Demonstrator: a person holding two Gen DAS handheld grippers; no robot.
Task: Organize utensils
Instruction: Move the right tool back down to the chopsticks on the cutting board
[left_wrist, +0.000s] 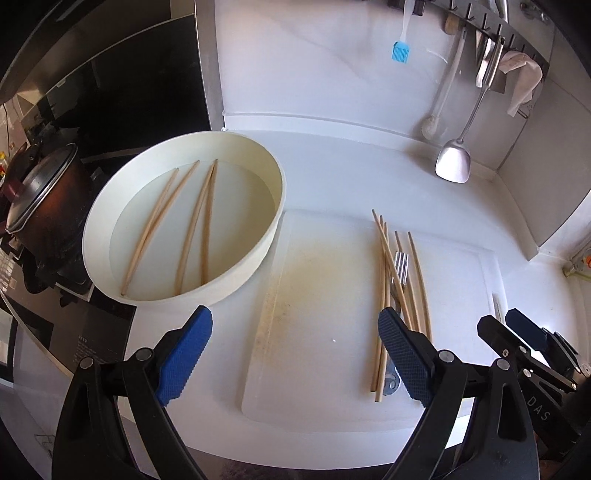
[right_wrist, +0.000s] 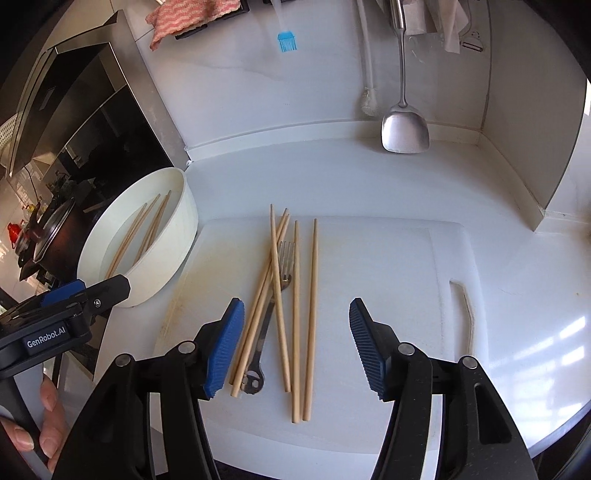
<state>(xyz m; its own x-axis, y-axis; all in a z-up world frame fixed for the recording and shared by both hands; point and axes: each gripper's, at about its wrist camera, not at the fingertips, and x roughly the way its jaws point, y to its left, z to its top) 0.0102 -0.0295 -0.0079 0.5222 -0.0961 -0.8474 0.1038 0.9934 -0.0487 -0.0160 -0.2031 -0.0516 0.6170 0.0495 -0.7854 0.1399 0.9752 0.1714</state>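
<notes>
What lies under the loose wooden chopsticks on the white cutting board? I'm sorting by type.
A metal fork lies under the wooden chopsticks on the white cutting board; chopsticks hide parts of its handle.

Tan chopsticks (right_wrist: 295, 317) are lying on a white, yellow-stained cutting board (right_wrist: 388, 266); blue ribbed fingers (right_wrist: 225, 347) are showing beside a cream bowl (left_wrist: 251, 254).

Four pale wooden chopsticks (left_wrist: 177, 225) lay flat inside a round white basin (left_wrist: 258, 254), fanned slightly, tips toward its far wall. The basin stood at the left edge of a white cutting board (right_wrist: 388, 295), touching it. On the board's middle lay five more chopsticks (right_wrist: 295, 314), three crossing loosely, two parallel on the right. A metal fork (right_wrist: 284, 266) lay under the crossed ones, tines toward the far edge.
</notes>
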